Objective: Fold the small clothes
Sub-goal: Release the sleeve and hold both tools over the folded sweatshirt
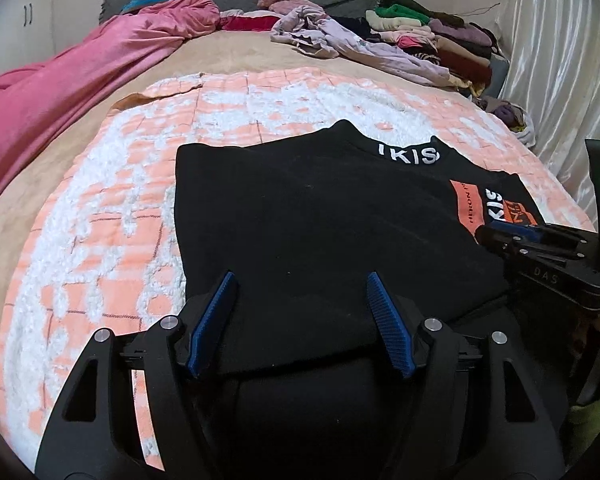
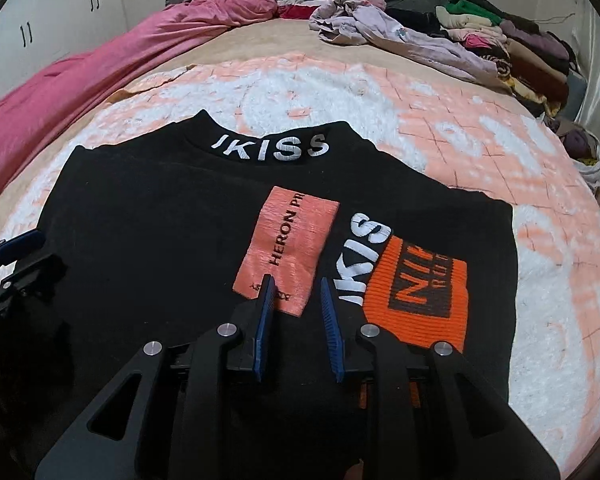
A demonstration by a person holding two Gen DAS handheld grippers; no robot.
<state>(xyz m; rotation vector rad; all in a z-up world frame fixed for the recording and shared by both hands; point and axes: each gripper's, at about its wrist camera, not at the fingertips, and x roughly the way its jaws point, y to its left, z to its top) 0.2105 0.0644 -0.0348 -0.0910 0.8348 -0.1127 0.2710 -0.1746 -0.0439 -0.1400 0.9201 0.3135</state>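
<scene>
Black sweatshirt (image 2: 148,248) spread flat on peach-and-white quilted blanket (image 2: 480,128), centre of frame, collar toward the top, sleeves apparently already turned inward. Thick, soft knit; embroidered white lettering on the collar (image 2: 270,148); stiff ribbed salmon patch (image 2: 292,248) and bright orange woven patch (image 2: 420,300) at right of centre.

Left hand-held gripper (image 1: 300,280): wide open, holding nothing, blue ribbed pads (image 1: 388,320) poised above the near hem at lower centre. Right hand-held gripper (image 2: 296,284): partly open, narrow gap, nothing visibly clamped, tips over the lower edge of the salmon patch; contact with the cloth not determinable.

Likely failure modes, as judged:
- Pinch of top layer only, owing to bulk of fabric; lower layer left behind, fold crooked.
- Blanket pile caught together with hem, owing to fluffy, raised tufts directly beneath; blanket dragged upward with garment.
- Uneven lift, owing to unequal gripper openings and offset positions; hem skewed, tucked sleeves pulled loose.
- Stiff patches resistant to creasing; fold line across them prone to springing open.

Surroundings: pink satin-like duvet (image 1: 60,92) at upper left, smooth and bunched; crumpled lilac garment (image 1: 340,36) at upper centre; stack of folded clothes (image 1: 440,32) at upper right; glossy pleated curtain (image 1: 560,40) along right edge; tan bedsheet (image 1: 240,52) beneath.
</scene>
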